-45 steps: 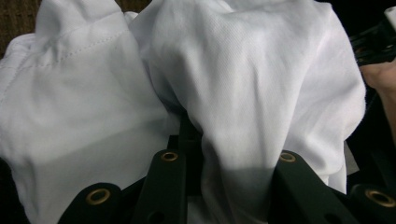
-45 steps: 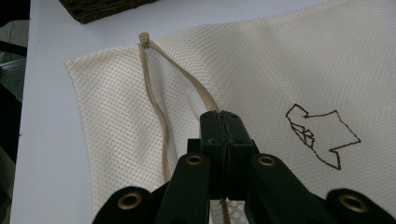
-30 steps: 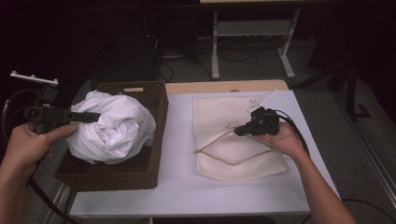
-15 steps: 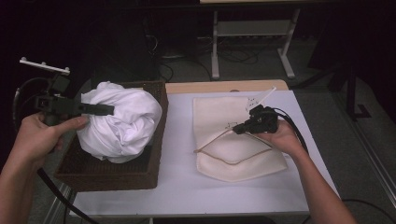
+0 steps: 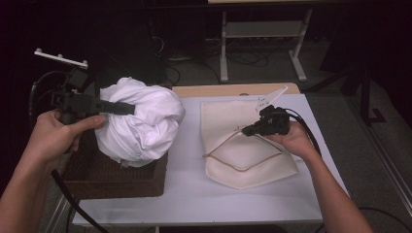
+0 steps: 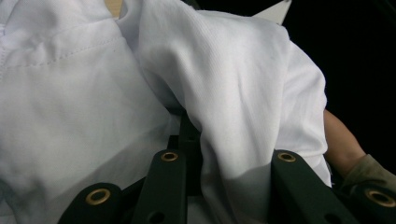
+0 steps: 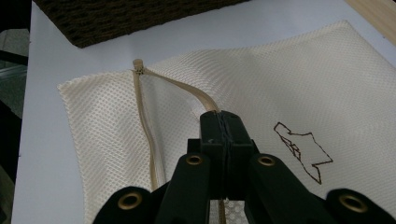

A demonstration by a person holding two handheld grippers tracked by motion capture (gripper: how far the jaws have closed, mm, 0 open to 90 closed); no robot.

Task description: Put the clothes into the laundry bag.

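A bunched white garment [image 5: 141,124] hangs partly above a dark wicker basket [image 5: 111,177] at the table's left. My left gripper [image 5: 128,108] comes in from the left and is shut on the garment's top. In the left gripper view the white garment [image 6: 93,93] drapes over my left gripper [image 6: 191,135] and hides the jaw tips. A cream mesh bag [image 5: 243,165] lies flat at the right, its zipper mouth gaping. My right gripper [image 5: 247,130] is shut on the upper zipper edge. In the right gripper view, my right gripper [image 7: 224,122] pinches that edge of the mesh bag [image 7: 303,84].
The white table [image 5: 194,199] carries both the basket and the bag. A wooden board [image 5: 228,90] lies along the table's far edge. A metal stand [image 5: 262,29] and cables sit on the floor beyond. The basket's corner [image 7: 116,18] lies beyond the bag in the right gripper view.
My left gripper has moved right and up with the white garment, lifting the bundle higher out of the basket. The right gripper and the bag have stayed put.
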